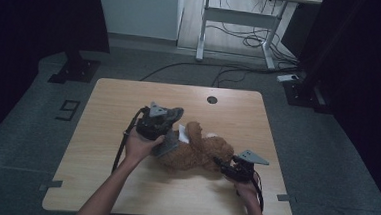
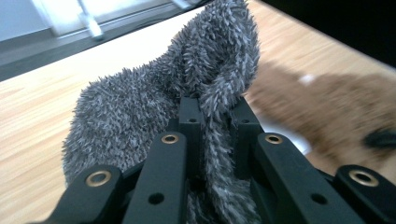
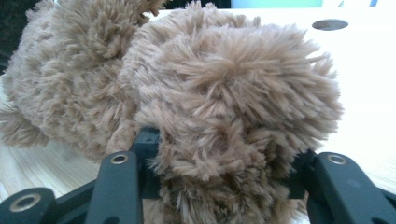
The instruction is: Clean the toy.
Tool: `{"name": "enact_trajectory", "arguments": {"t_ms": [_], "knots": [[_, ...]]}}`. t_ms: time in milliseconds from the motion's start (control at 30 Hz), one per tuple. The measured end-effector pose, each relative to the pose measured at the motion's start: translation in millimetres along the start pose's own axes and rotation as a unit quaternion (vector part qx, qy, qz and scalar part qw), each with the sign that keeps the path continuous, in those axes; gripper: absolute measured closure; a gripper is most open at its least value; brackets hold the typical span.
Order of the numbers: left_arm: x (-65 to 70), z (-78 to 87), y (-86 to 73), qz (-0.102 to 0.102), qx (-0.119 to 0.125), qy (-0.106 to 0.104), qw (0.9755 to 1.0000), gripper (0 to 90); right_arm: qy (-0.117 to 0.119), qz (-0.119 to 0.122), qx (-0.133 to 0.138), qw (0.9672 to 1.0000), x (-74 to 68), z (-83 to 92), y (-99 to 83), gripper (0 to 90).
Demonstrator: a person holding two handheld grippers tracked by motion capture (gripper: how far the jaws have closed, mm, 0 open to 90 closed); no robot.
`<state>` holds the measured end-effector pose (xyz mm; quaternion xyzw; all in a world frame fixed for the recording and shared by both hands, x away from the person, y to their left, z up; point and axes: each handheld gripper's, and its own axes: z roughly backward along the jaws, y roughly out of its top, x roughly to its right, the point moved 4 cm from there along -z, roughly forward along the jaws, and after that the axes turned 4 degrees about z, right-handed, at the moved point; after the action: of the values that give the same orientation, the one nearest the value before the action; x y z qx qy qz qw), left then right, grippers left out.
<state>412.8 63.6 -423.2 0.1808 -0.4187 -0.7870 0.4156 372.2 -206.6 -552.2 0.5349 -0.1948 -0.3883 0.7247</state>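
High view, brown teddy bear [image 1: 201, 150] lying mid-table [image 1: 101, 147], left gripper [image 1: 163, 128] at its ten o'clock pinched tight on grey fuzzy garment [image 1: 169, 141], right gripper [image 1: 225, 165] at four o'clock clamped on plush limb, right gripper view, round table hole [image 3: 329, 24] at one o'clock behind bear.

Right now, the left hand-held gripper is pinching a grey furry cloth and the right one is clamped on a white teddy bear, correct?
Not quite: the teddy bear clamped in the right hand-held gripper is brown, as the right gripper view shows. The left hand-held gripper does pinch the grey furry cloth.
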Motion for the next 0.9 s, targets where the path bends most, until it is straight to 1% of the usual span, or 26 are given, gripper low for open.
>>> {"name": "enact_trajectory", "arguments": {"t_ms": [67, 133, 167, 200, 233, 300, 400, 533, 567, 633, 700, 767, 900], "knots": [[10.8, -9.9, 3.6, -0.007, -0.008, -0.008, 0.9999, 79.0, 0.0, 0.0, 0.0, 1.0, 0.1, 0.1, 0.0, 47.4], [16.0, -22.3, 2.5, -0.007, -0.026, -0.014, 0.9995, 78.9, 0.001, 0.001, 0.0, 1.0, 0.4, 0.5, 0.1, 46.9], [16.2, -28.4, 0.4, -0.005, -0.035, -0.015, 0.9993, 78.9, 0.001, 0.001, 0.0, 1.0, 0.5, 0.8, 0.1, 46.6], [15.5, -33.4, -2.7, 0.002, -0.042, -0.018, 0.999, 78.9, 0.002, 0.001, 0.001, 1.0, 0.7, 1.0, 0.1, 46.3], [14.7, -37.2, -6.2, 0.009, -0.046, -0.024, 0.9986, 78.9, 0.002, 0.001, 0.0, 1.0, 0.9, 1.2, 0.1, 45.9], [13.2, -41.3, -13.9, 0.014, -0.053, -0.03, 0.998, 79.0, 0.005, 0.0, 0.0, 1.0, 1.3, 1.6, 0.2, 44.4], [10.9, -39.2, -21.7, 0.02, -0.05, -0.039, 0.9978, 79.0, 0.005, 0.001, 0.0, 1.0, 1.3, 2.4, 1.5, 38.9], [14.2, -32.6, -29.3, 0.01, -0.044, -0.042, 0.9981, 79.1, -0.007, 0.009, -0.01, 0.9999, -2.7, 6.1, 8.2, 25.8], [15.6, -31.0, -31.4, 0.007, -0.043, -0.042, 0.9982, 79.2, -0.01, 0.006, -0.012, 0.9999, -3.4, 6.9, 9.8, 22.8], [17.6, -28.3, -36.2, 0.004, -0.038, -0.043, 0.9983, 79.2, -0.009, -0.002, -0.016, 0.9998, -3.5, 8.7, 12.8, 18.4], [18.3, -25.3, -41.3, 0.005, -0.035, -0.047, 0.9983, 79.3, -0.002, -0.01, -0.012, 0.9999, -2.8, 11.9, 16.4, 15.6], [19.5, -21.9, -46.3, 0.007, -0.028, -0.052, 0.9982, 79.3, 0.003, -0.024, 0.001, 0.9997, -1.9, 16.6, 22.3, 14.2], [27.9, -14.2, -54.6, -0.004, -0.021, -0.064, 0.9977, 79.3, 0.002, -0.024, 0.018, 0.9995, -0.7, 23.9, 36.0, 13.1]]}}
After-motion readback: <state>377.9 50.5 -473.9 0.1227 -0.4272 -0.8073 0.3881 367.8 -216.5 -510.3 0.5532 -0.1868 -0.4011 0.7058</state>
